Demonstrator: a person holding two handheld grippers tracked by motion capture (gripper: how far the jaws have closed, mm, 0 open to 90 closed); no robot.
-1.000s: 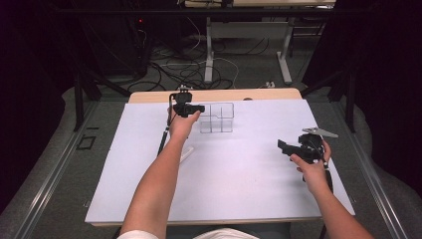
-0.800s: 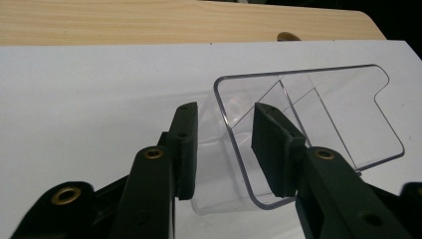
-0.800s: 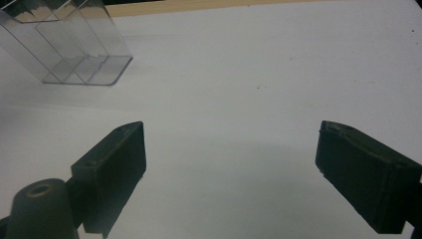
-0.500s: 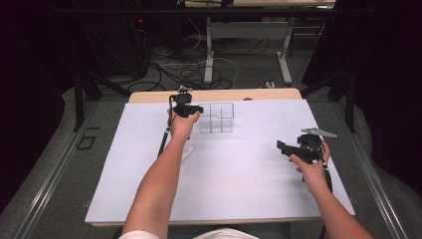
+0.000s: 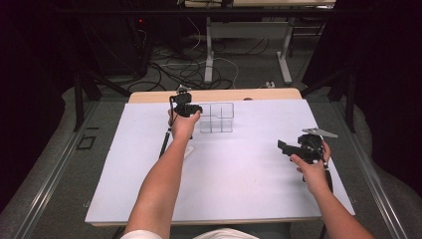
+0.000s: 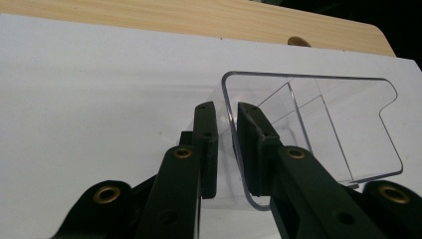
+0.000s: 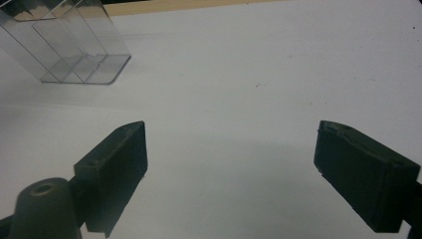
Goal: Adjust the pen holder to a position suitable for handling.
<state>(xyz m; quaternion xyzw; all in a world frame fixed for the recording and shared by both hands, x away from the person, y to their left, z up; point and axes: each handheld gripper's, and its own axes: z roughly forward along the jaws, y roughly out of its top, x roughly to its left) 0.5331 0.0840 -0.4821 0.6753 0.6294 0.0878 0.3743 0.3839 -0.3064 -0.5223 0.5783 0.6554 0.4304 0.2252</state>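
A clear plastic box (image 5: pixel 216 118) with inner dividers stands on the white sheet near the far edge. My left gripper (image 5: pixel 191 108) is at its left end. In the left gripper view its jaws (image 6: pixel 226 107) have just been closing, and they now pinch the near wall of the box (image 6: pixel 318 124) between the pads. My right gripper (image 5: pixel 283 148) hovers over the sheet at the right, held in a hand and pointing left. Its jaws (image 7: pixel 231 149) stand wide apart with nothing between them, and the box (image 7: pixel 74 45) lies far off at the upper left.
A white sheet (image 5: pixel 239 189) covers most of the wooden table (image 5: pixel 219 94), whose bare strip runs along the far side. A black cable (image 5: pixel 164 142) trails from the left gripper down beside the forearm. Beyond the table are desk legs and floor cables.
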